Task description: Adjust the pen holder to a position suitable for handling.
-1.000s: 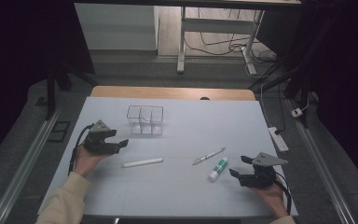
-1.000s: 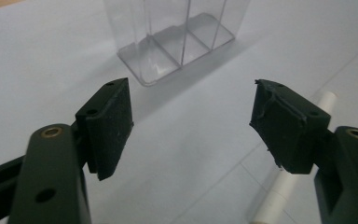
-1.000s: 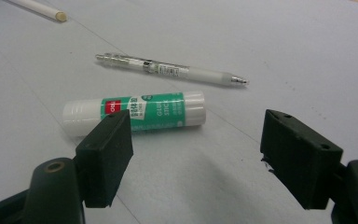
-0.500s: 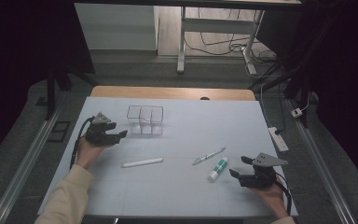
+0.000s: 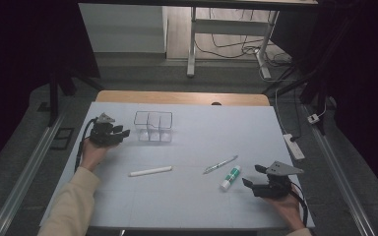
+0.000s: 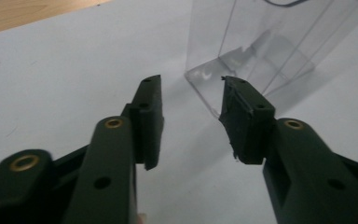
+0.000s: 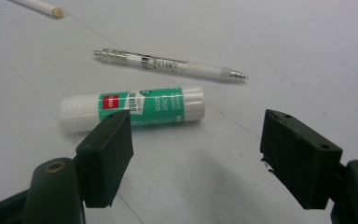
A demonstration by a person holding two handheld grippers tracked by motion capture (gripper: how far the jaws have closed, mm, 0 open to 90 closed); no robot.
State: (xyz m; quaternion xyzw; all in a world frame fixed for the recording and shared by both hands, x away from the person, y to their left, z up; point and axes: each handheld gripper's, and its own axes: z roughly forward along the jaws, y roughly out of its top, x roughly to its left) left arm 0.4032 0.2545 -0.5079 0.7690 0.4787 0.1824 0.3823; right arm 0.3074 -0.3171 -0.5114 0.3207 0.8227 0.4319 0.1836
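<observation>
A clear plastic compartment box [image 5: 152,126] stands on the white mat [image 5: 187,206] at the far left. My left gripper [image 5: 124,133] sits just left of it. In the left gripper view the left gripper [image 6: 193,116] has just been closing its jaws; they still stand apart with nothing between them, and the box [image 6: 256,46] has its near corner just beyond the tips. My right gripper [image 5: 251,176] rests open near the front right. Ahead of the right gripper [image 7: 198,140] lie a green-and-white glue stick [image 7: 135,108] and a clear pen [image 7: 168,64].
A white stick-like marker [image 5: 150,171] lies mid-table, left of the pen [image 5: 220,164] and the glue stick [image 5: 230,178]. A wooden table edge [image 5: 177,97] shows beyond the mat. A power strip [image 5: 294,146] lies off the mat's right side.
My left gripper has moved up the table and right toward the clear box, and its jaws have narrowed. The right gripper and the loose items have stayed put.
</observation>
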